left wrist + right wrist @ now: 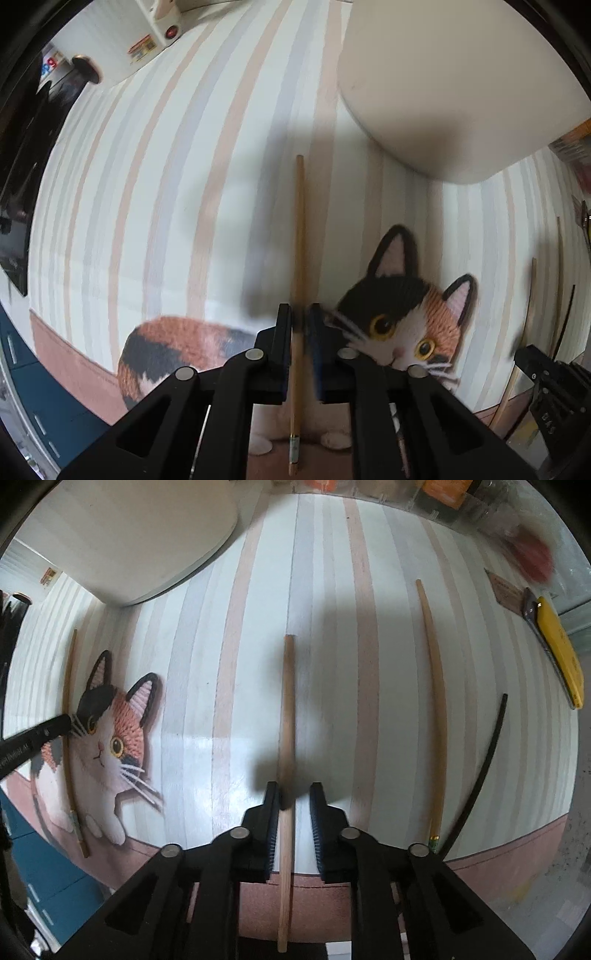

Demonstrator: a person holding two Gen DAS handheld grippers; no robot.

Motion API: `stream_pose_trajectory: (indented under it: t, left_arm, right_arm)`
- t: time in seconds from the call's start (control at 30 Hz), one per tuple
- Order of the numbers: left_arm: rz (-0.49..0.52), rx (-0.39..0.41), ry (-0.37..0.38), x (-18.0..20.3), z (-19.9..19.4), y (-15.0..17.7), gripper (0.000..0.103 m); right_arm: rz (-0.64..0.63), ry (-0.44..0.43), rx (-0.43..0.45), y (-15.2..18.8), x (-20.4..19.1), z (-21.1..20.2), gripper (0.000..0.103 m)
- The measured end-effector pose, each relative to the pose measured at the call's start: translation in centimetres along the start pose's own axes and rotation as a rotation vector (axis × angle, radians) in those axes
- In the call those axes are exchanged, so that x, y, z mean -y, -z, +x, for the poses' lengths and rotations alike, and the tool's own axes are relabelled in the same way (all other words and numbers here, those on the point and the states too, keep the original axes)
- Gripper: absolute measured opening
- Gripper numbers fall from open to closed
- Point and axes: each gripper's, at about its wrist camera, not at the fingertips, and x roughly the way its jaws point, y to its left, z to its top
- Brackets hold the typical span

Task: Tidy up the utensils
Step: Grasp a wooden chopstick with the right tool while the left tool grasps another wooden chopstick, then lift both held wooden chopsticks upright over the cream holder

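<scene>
Left gripper (300, 317), right gripper (293, 797) point down – jaws apparently closed, tips blurred

On the striped mat (332, 590) you have four sticks lying roughly parallel. In the right wrist view, one chopstick (286, 716) runs between the right gripper (293, 797) jaws; to its right lies a second chopstick (434, 701), then a dark stick (484, 760). Far left, beside the cat picture (110, 746), the left gripper (299, 314) closes on another chopstick (300, 229). A tray (129, 535) sits beyond, upper left.
</scene>
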Motion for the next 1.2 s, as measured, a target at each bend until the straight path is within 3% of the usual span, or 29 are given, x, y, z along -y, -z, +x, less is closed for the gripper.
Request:
stream_pose_trajectory:
  t: [0.13, 0.27, 0.43, 0.57, 0.67, 0.83, 0.97, 1.07, 1.13, 1.2]
  left_arm:
    - [0.058, 0.002, -0.011, 1.1, 0.2, -0.2, 0.004]
    - [0.123, -0.036, 0.015, 2.7, 0.4, 1.8, 0.005]
    - [0.088, -0.084, 0.112, 1.9, 0.7, 2.0, 0.006]
    - [0.047, -0.123, 0.172, 0.7, 0.7, 0.6, 0.009]
    - [0.059, -0.121, 0.153, -0.4, 0.5, -0.2, 0.009]
    - [0.116, -0.099, 0.069, 1.6, 0.3, -0.5, 0.009]
    - [0.155, -0.085, 0.048, 2.8, 0.4, -0.7, 0.02]
    - [0.197, -0.061, 0.002, 4.3, 0.5, -0.9, 0.02]
    - [0.2, -0.042, 0.004, 5.5, 0.3, -1.1, 0.016]
    - [0.2, -0.032, 0.009, 6.0, 0.2, -1.4, 0.005]
  right_arm:
    - [0.001, -0.02, 0.005, 0.0, -0.6, -0.3, 0.007]
    - [-0.012, -0.064, -0.011, -0.4, -1.9, -0.5, 0.007]
    - [-0.094, -0.032, -0.024, 1.5, -3.7, -0.7, 0.007]
    - [-0.068, -0.038, -0.05, 1.5, -4.1, -0.8, 0.008]
    - [-0.06, -0.029, -0.061, 1.3, -3.5, -0.9, 0.008]
    - [-0.051, -0.023, -0.054, 0.7, -4.2, -0.7, 0.008]
    - [-0.042, -0.029, -0.057, -1.3, -5.1, 0.8, 0.008]
    - [-0.04, -0.031, -0.059, -3.1, -3.6, 1.5, 0.008]
    - [-0.04, -0.027, -0.057, -3.1, -3.6, 1.6, 0.008]
    - [-0.047, -0.021, -0.053, -3.3, -3.7, 1.5, 0.008]
